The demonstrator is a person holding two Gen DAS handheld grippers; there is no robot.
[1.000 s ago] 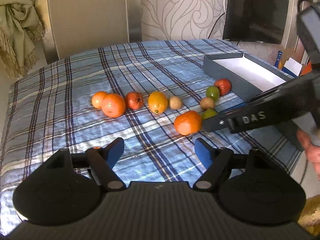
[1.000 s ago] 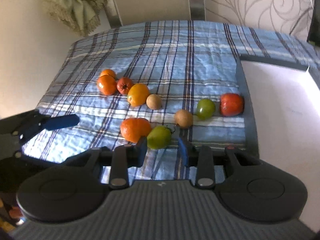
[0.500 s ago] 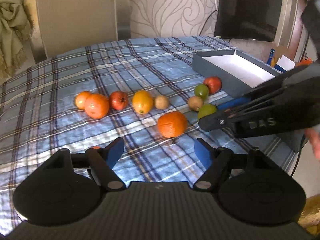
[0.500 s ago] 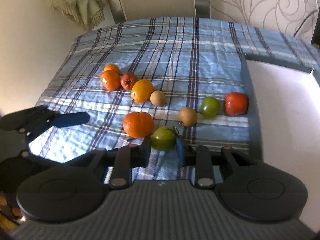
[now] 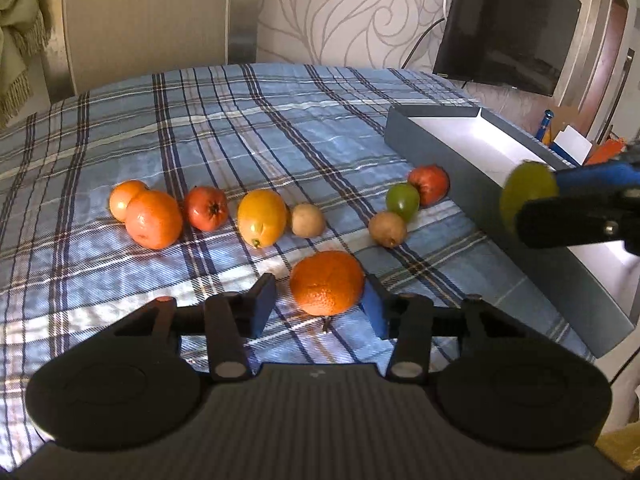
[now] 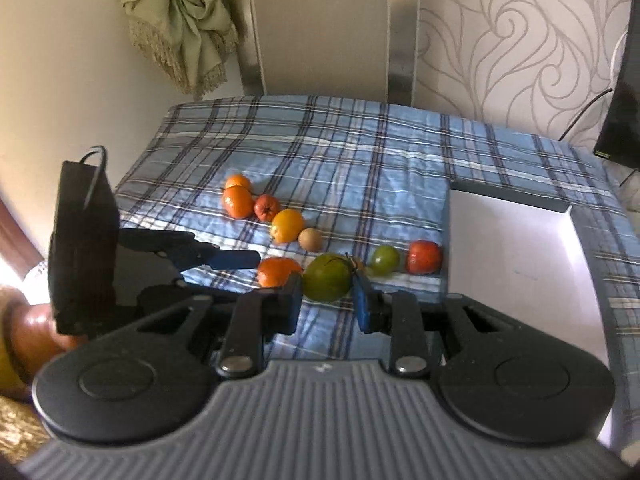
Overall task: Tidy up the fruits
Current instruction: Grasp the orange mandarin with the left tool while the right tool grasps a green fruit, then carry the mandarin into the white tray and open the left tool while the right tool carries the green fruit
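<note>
My right gripper (image 6: 326, 298) is shut on a green fruit (image 6: 327, 277) and holds it raised above the plaid cloth; the same fruit shows in the left wrist view (image 5: 527, 193) over the box edge. My left gripper (image 5: 320, 304) is open with its fingers either side of a large orange (image 5: 327, 282) on the cloth; the right pad (image 5: 374, 307) seems to touch it, the left pad stands apart. A row of fruits lies behind: two oranges (image 5: 153, 218), a red fruit (image 5: 206, 208), a yellow-orange fruit (image 5: 261, 217), two brown fruits (image 5: 307, 220), a small green fruit (image 5: 403, 201), a red fruit (image 5: 428, 185).
A grey box with a white inside (image 5: 452, 160) stands at the right of the table, also in the right wrist view (image 6: 508, 256). A dark screen (image 5: 508, 24) hangs behind it. A green cloth (image 6: 180, 24) hangs at the far left corner.
My right gripper closed on the green fruit and lifted it off the cloth toward the box. My left gripper moved forward and narrowed around the large orange.
</note>
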